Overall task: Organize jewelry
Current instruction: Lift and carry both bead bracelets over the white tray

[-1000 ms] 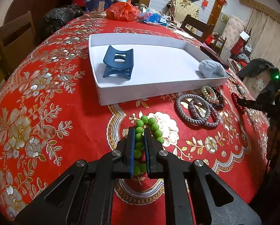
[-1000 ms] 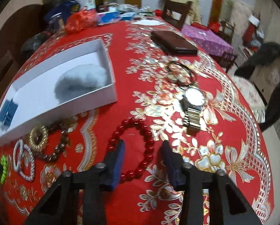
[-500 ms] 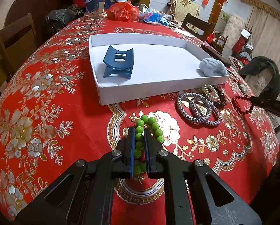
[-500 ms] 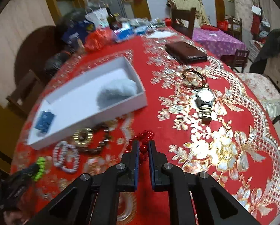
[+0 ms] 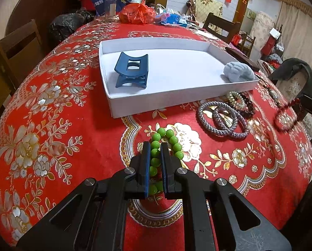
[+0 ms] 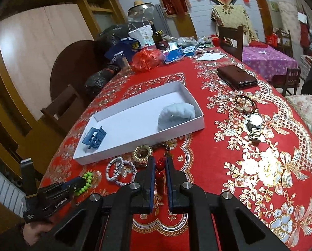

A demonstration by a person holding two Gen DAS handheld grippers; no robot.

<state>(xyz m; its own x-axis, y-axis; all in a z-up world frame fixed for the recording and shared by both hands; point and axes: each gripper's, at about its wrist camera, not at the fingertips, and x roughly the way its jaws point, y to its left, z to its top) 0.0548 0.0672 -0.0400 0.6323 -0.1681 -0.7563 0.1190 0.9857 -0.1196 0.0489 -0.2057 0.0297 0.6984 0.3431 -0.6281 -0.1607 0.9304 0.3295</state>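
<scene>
The left gripper (image 5: 155,156) has its fingers clamped on the green bead bracelet (image 5: 168,138), which lies on the surface in front of the white tray (image 5: 147,102). The right gripper (image 6: 160,168) pinches the red bead bracelet (image 6: 160,166), lifted clear of the surface. Just beside the tray's near wall lie two grey rope bangles (image 5: 222,119), a gold coil (image 5: 235,98) and dark beads. Inside the tray sit a blue hair clip (image 5: 131,71) and a pale blue scrunchie (image 5: 238,72). A wristwatch (image 6: 255,125) rests well right of the tray.
</scene>
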